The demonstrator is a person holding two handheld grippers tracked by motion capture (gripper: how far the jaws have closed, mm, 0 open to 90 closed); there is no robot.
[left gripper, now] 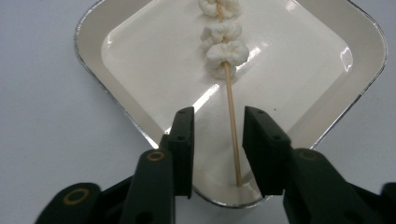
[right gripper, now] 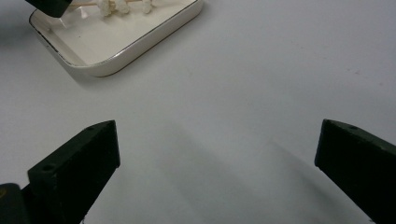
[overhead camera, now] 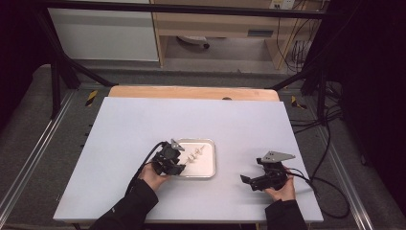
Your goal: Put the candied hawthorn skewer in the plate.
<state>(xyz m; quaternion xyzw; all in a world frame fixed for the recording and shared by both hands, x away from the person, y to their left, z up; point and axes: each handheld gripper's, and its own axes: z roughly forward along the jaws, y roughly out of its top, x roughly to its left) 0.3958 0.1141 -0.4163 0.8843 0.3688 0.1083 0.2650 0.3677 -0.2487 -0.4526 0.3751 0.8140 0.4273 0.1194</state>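
On my left gripper (left gripper: 217, 121) the jaws stand a little apart, one on each side of the bare wooden stick of the skewer (left gripper: 224, 60). Neither pad touches the stick, so nothing is pinched. The skewer lies flat in the tray (left gripper: 93, 28), its near tip resting against the inside of the corner wall closest to me, and the puffy white pieces (left gripper: 225, 55) threaded on it sit farther up toward the middle of the tray. From the high view I see the same gripper (overhead camera: 178, 162) held over the tray's left edge (overhead camera: 209, 173), with my hand (overhead camera: 152, 176) behind it.

My right gripper (right gripper: 217, 149) has its jaws spread wide over bare table (right gripper: 261, 70), with nothing between them. In the high view it (overhead camera: 249, 181) hovers well to the right of the tray, lying roughly level and pointing left toward it.

The tray is white with a thin silvery rim and rounded corners, and it rests on the pale table top (overhead camera: 143, 124). I can read no brand, label or writing on the tray, the skewer or the grippers.
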